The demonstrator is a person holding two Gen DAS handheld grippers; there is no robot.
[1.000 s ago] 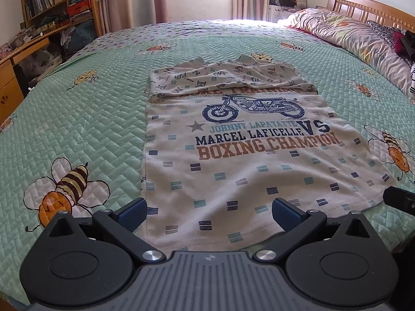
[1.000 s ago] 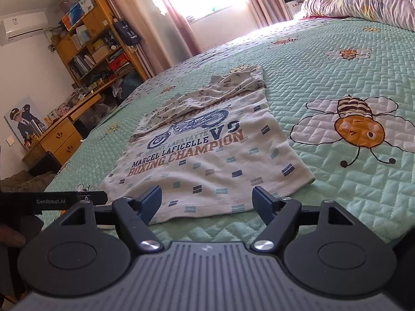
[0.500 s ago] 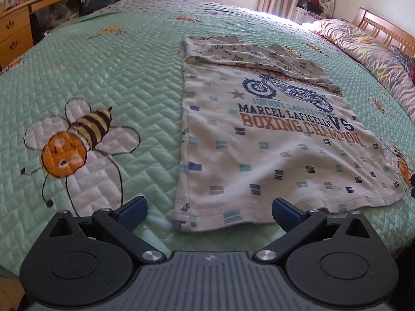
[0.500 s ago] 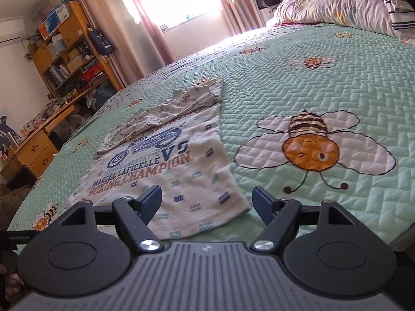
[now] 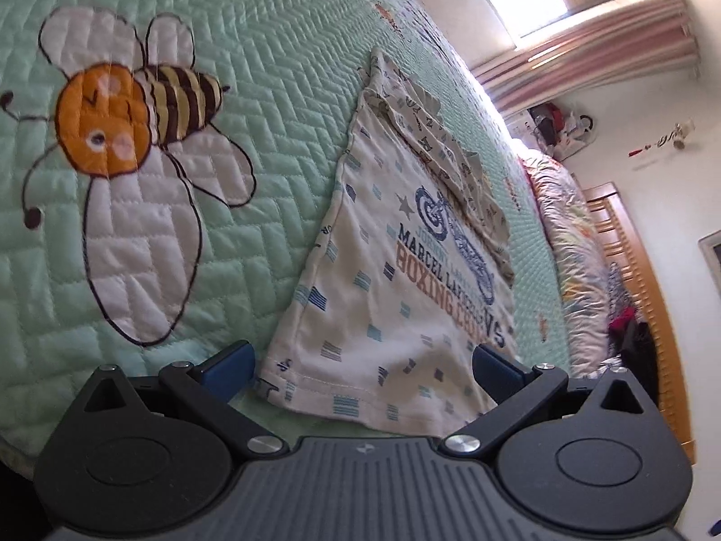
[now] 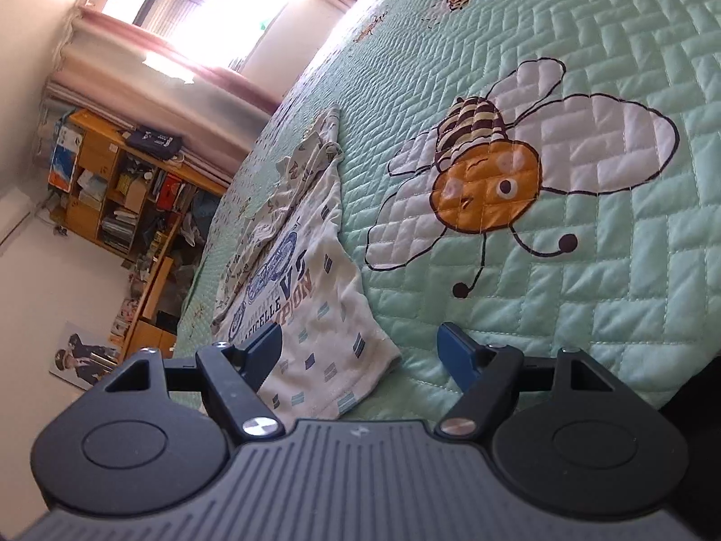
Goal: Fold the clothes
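Between the blue fingers [image 5: 227, 367] of the left gripper [image 5: 360, 372] lies the near left corner of the T-shirt [image 5: 405, 315], its stitched hem just ahead of the pads; the jaws stand wide apart and grasp nothing. The right gripper [image 6: 362, 354] is likewise spread and released, with the shirt's near right corner [image 6: 333, 369] lying in the gap close to its left finger [image 6: 266, 351], untouched by either pad.

Beyond the fingers, the shirt lies flat on the green quilted bedspread [image 5: 279, 90], printed side up with a motorcycle and the words BOXING CHAMPION, and its patterned sleeves are folded in across the far end. A stitched bee [image 5: 135, 121] sits on the bedspread left of the shirt in the left view, and another bee [image 6: 486, 180] lies right of it in the right view.

Further out, a wooden bookshelf [image 6: 112, 189] holds books, boxes and loose clutter in its open compartments, with a dark bag on top. Striped curtains [image 5: 586, 49] hang by a bright window, and a rumpled duvet [image 5: 572, 243] lies beside the wooden headboard [image 5: 631, 261].

Compared with a second ago, both views are rolled so that the bed now slants steeply, and each gripper has come lower and closer to its own corner of the hem. The spread of the jaws is unchanged.
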